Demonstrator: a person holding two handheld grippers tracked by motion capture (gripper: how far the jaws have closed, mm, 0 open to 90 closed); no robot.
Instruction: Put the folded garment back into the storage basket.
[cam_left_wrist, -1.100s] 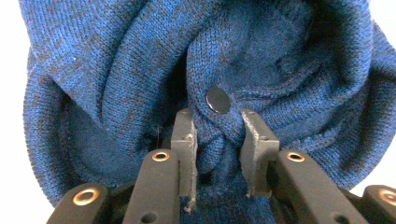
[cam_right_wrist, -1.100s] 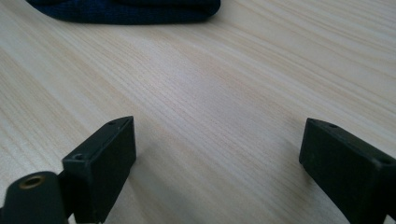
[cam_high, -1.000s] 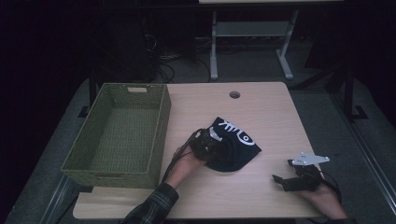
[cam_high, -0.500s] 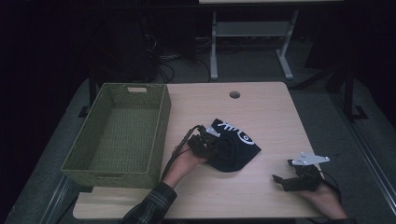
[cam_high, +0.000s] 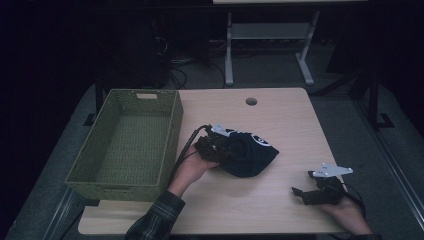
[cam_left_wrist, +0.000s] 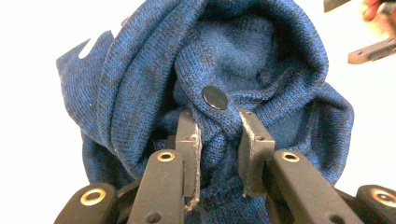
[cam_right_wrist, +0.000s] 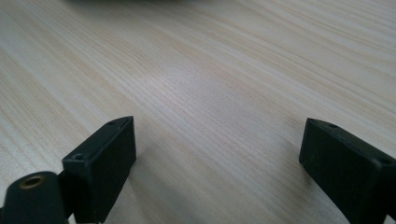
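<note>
A green woven basket stood empty at the table's left, apparently waiting for the blue knitted garment bunched just right of it. The left gripper pinched a fold beside its button; the right gripper rested wide open, holding nothing.

Dim room, dark grey floor. Light wood table with cable hole; white metal stand and cables behind.
</note>
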